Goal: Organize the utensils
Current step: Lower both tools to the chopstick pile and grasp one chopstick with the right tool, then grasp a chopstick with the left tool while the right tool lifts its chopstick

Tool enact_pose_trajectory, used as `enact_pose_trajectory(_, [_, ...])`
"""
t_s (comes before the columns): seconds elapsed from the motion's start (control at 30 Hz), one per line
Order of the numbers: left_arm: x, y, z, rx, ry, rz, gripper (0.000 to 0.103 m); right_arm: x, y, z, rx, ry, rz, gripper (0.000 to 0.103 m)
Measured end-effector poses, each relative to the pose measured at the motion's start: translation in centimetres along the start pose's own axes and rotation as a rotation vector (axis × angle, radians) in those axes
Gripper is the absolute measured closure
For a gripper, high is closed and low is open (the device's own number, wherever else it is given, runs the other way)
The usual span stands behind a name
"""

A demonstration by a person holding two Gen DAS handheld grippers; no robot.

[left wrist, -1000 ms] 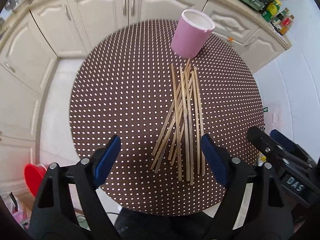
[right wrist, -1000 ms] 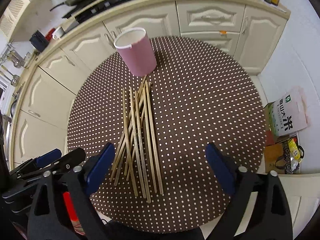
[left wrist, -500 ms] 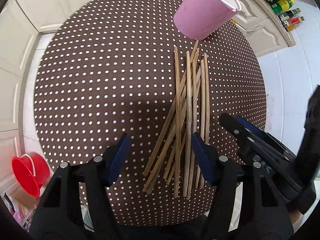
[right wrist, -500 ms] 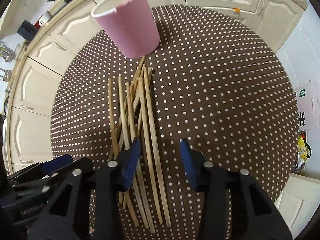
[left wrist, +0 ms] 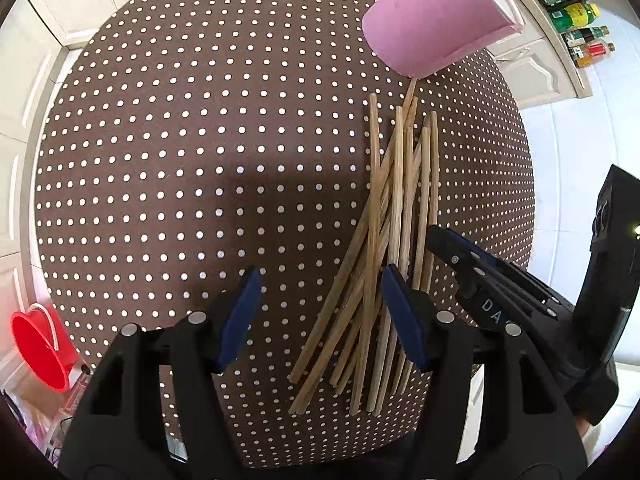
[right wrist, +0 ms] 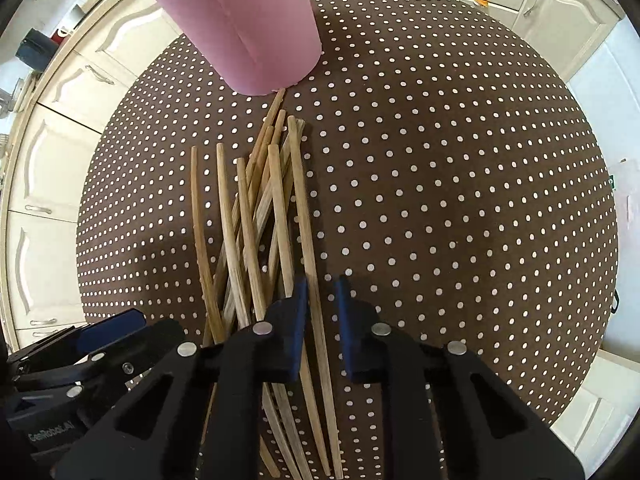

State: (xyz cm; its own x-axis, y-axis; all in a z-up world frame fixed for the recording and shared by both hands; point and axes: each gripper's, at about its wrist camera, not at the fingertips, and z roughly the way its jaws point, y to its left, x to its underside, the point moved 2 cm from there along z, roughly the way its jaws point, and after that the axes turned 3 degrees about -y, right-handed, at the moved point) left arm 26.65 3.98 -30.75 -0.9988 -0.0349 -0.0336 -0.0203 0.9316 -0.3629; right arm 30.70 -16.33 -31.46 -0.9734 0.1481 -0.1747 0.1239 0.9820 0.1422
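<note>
Chopsticks [right wrist: 256,216] piled on table [right wrist: 440,160], far tips touching cup [right wrist: 256,28] behind

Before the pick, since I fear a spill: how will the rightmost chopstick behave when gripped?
The rightmost chopstick looks thin, stiff and light, so it should lift easily. Smooth and narrow, it may pivot or slip. It lies against the pile of chopsticks, so neighbours might shift.

chopsticks [right wrist: 256,216]: loose crossed pile, flat (tips toward cup) | pink cup [right wrist: 248,28]: upright, just beyond pile
</note>
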Motion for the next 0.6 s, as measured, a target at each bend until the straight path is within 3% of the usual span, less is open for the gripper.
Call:
enact_pose_trajectory(0.17, [-1.5, 0.1, 1.0, 0.004, -0.006, -0.020, 0.041, -0.6, 0.3, 0.9, 0.006, -0.002, 0.007, 0.097])
enact_pose_trajectory(0.4, [-3.5, -1.0, 1.8, 0.013, -0.033, -0.087, 0.047, -1.5, -1.2, 0.6, -0.047, -0.017, 0.033, 0.098])
enact_pose_trajectory(0.6, [-5.0, -3.6, 3.8, -0.029, -0.078, -0.133, 0.053, -1.6, -3.0, -0.6, -0.115, -0.021, 0.000, 0.098])
